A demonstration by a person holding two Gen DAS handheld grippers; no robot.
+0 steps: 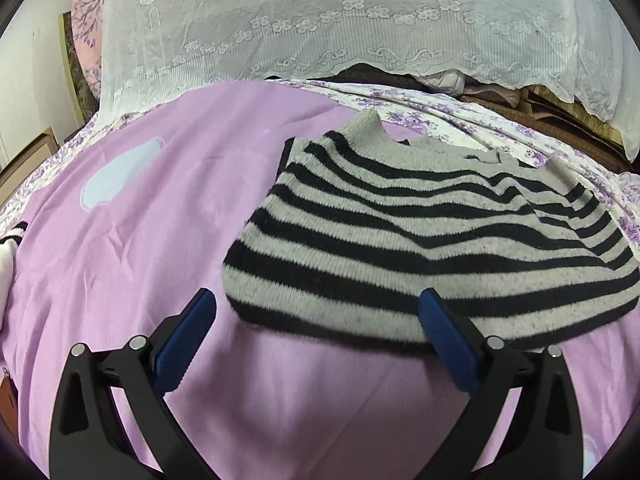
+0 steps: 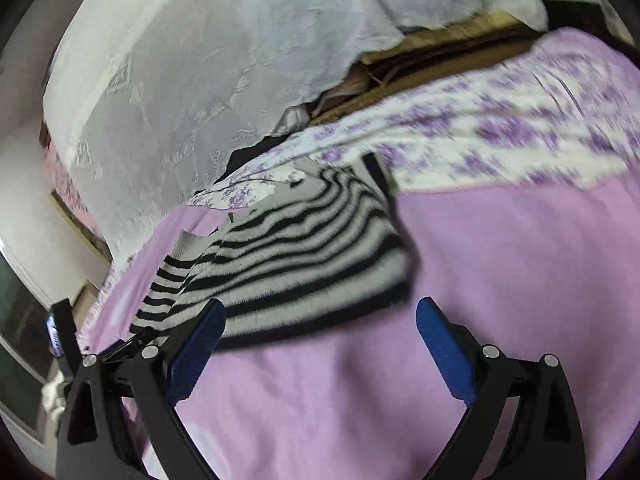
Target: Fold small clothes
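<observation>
Flat: blk/grey striped sweater (image 1: 420, 248)

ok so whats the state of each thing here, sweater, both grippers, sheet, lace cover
sweater: lying flat on the bed, sleeve folded in, nothing gripping it
left hand-held gripper: open, empty, its right finger over the sweater's hem
right hand-held gripper: open, empty, above the sheet
pink sheet: spread out, lightly creased
lace cover: draped over the pile behind the bed

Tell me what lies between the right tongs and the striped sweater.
Only bare pink sheet between the open right tongs and the striped sweater, per the right wrist view.
</observation>
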